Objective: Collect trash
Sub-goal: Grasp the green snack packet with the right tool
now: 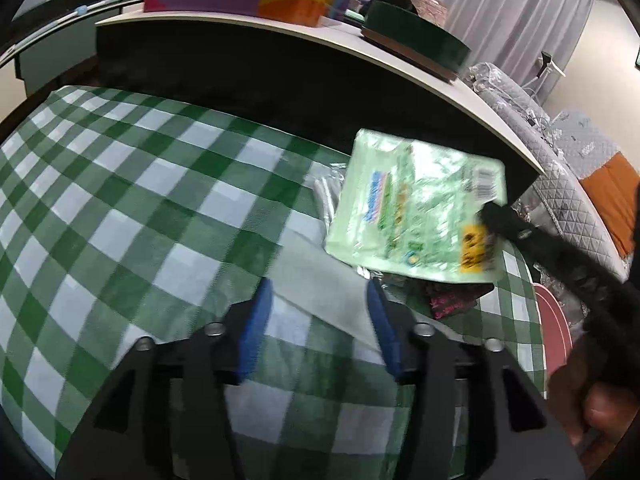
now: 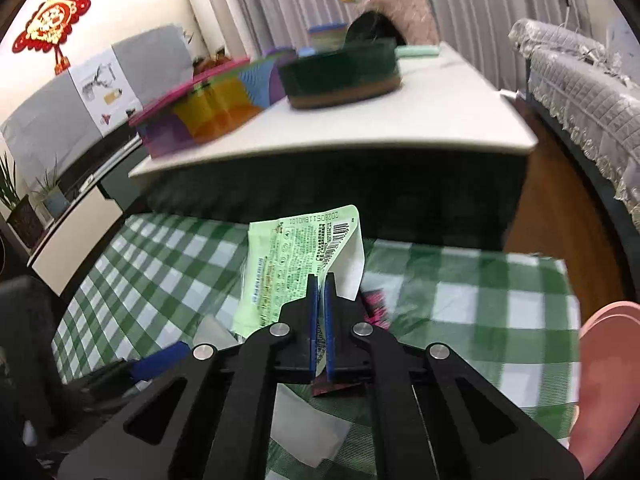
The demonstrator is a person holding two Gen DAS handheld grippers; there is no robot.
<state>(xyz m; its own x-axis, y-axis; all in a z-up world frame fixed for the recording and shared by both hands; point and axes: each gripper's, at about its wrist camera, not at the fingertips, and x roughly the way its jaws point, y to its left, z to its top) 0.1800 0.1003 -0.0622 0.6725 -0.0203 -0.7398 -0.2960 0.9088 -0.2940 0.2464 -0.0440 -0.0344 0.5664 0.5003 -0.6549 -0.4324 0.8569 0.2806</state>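
The light green wrapper (image 2: 296, 264) hangs pinched in the right claw (image 2: 320, 284), whose blue pads are closed tight on its lower edge; the wrapper rises toward twelve o'clock from the tips, barcode uppermost. In the left wrist view the same wrapper (image 1: 416, 216) sits at about one o'clock from the left claw (image 1: 318, 292), apart from it, with the right claw's black finger reaching in from three o'clock. The left claw stands open with nothing between its blue pads (image 1: 256, 328).

Below lies a green-and-white checked cloth (image 1: 132, 208). Under the wrapper, on the cloth, are a dark packet with pink print (image 1: 452, 300), a sheet of white paper (image 2: 308, 424) and some clear plastic (image 1: 326, 196).

Behind, at twelve o'clock, a white-topped table (image 2: 440, 120) with a dark side carries a rainbow-coloured box (image 2: 208, 108) and a dark green round box (image 2: 344, 76). Grey curtains (image 2: 472, 4) hang beyond; a grey quilted sofa cover (image 2: 576, 84) lies at two o'clock, and a red ornament (image 2: 50, 20) hangs on the wall at ten o'clock.
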